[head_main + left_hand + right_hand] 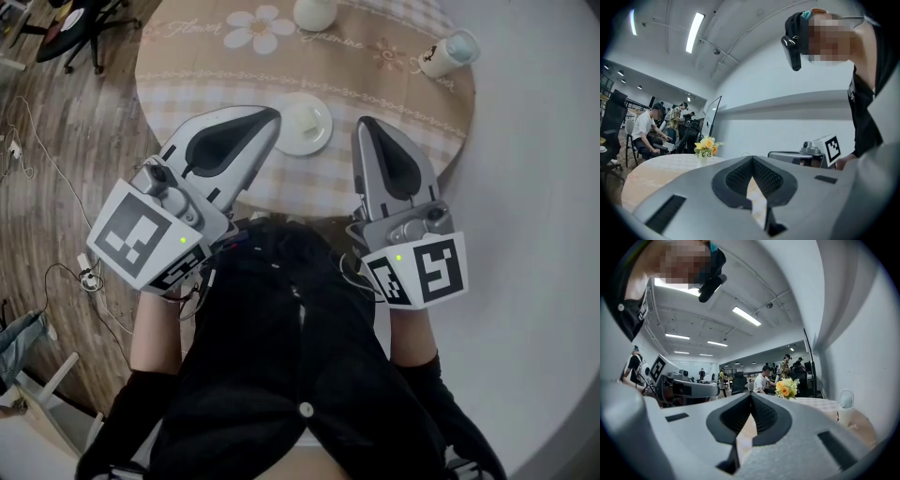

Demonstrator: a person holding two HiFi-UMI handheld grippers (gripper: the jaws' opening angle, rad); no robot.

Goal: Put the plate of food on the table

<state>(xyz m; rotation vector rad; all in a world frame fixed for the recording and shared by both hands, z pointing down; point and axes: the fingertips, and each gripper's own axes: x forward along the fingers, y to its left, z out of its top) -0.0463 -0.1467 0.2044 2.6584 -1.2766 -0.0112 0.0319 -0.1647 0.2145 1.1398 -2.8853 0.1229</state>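
Observation:
A small white plate [302, 124] with a pale piece of food on it rests on the round table [234, 66], which has a beige checked cloth. My left gripper [270, 114] reaches over the table's near edge, its tip just left of the plate's rim; its jaws meet, with nothing between them [752, 158]. My right gripper [366, 124] hovers to the right of the plate, apart from it, also shut and empty [751, 394]. Neither gripper view shows the plate.
A white vase [315, 11] with yellow flowers [707, 145] stands at the table's far side. A white lidded cup [448, 52] lies at the far right. An office chair [80, 28] and cables [28, 141] are on the wood floor to the left. People sit at desks beyond.

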